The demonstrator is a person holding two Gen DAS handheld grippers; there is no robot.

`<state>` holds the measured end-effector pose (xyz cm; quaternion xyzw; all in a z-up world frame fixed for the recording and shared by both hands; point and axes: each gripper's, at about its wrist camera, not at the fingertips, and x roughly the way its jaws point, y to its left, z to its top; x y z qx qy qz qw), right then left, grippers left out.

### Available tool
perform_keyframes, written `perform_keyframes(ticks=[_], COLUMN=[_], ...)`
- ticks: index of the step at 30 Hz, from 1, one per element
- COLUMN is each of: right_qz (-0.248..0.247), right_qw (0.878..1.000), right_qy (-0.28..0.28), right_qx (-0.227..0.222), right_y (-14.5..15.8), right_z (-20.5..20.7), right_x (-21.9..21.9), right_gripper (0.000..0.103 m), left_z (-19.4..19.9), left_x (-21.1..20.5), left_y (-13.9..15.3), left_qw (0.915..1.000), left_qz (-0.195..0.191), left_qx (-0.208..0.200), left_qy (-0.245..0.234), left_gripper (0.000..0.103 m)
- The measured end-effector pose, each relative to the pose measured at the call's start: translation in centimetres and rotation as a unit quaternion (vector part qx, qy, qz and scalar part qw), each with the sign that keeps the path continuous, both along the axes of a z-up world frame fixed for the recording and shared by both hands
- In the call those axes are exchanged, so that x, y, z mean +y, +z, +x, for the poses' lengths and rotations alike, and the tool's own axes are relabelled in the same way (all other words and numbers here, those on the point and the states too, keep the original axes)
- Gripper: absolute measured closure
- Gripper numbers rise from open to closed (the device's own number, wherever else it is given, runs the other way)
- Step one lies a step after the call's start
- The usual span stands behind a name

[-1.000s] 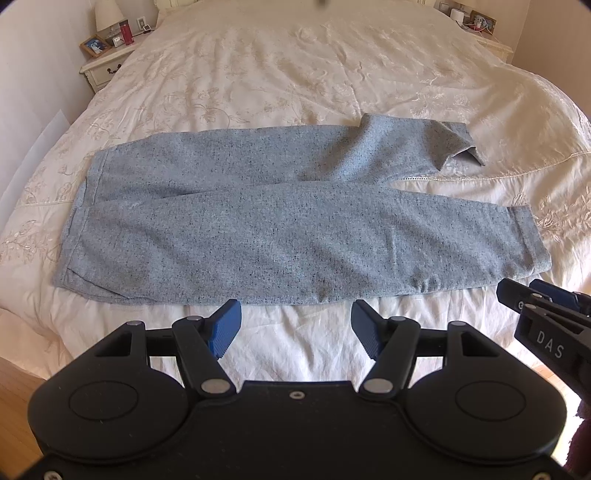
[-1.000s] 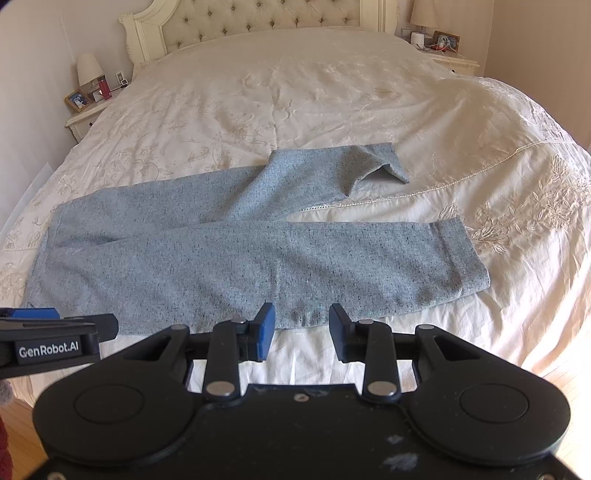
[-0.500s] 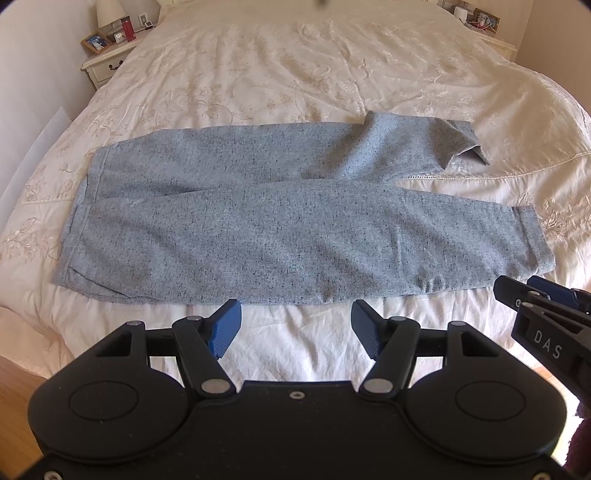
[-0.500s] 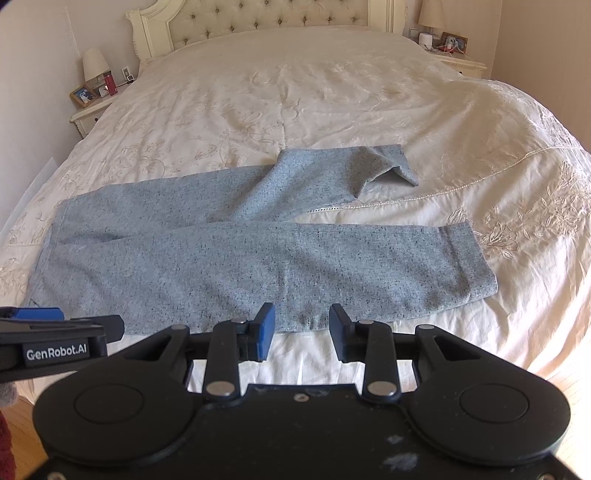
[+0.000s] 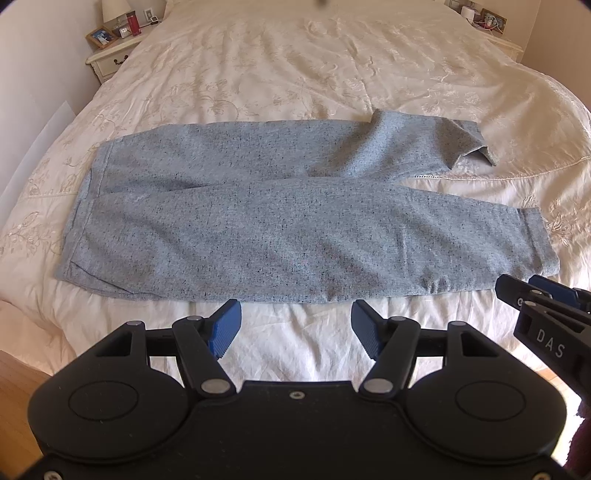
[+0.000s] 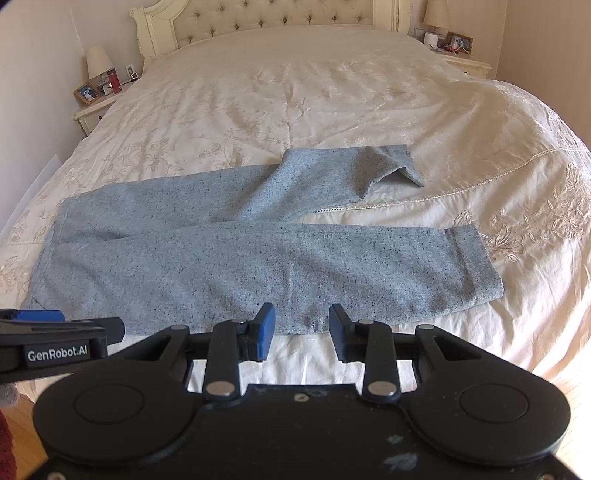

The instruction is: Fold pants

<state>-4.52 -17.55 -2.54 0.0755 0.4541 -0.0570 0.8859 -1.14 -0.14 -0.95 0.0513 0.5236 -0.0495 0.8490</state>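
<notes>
A pair of speckled blue-grey knit pants (image 5: 295,221) lies spread across the foot of a bed covered by a cream embroidered bedspread (image 5: 295,66), waistband toward the left side and both legs running to the right. The near leg lies flat and straight, its hemmed cuff at the right; the far leg angles away from it, with its end turned back on itself near a stitched seam in the bedspread.

The left tongs (image 5: 295,325) hover over bare bedspread just short of the near edge of the pants, roughly at mid-leg, blue-padded fingers (image 5: 225,328) spread wide and holding nothing. The right tongs (image 6: 301,332) hang at the same near edge, further toward the cuff, their fingers set at a narrower gap and likewise empty; their tips overlap the hem line of the fabric in the right wrist view, though contact cannot be judged. Each tool shows at the edge of the other's view, the two side by side and apart.

Beyond the bed stand a tufted cream headboard (image 6: 280,18) and a cream nightstand (image 5: 110,61) at the left carrying a lamp, a framed photo and a red bottle.
</notes>
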Motion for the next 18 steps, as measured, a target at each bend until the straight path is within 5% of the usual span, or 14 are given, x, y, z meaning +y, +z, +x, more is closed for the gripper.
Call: perform_keyframes(ticks=[18], right_qz=[0.003], right_qw=[1.0], right_qy=[0.002], right_qx=[-0.003], right_y=[0.1], right_z=[-0.07], right_x=[-0.17], right_gripper=[0.068], left_z=[-0.03], left_x=[0.07], left_y=[-0.05], left_qw=[1.0], left_qz=[0.001], left_qx=[-0.001], left_qy=[0.003], left_gripper=[0.036])
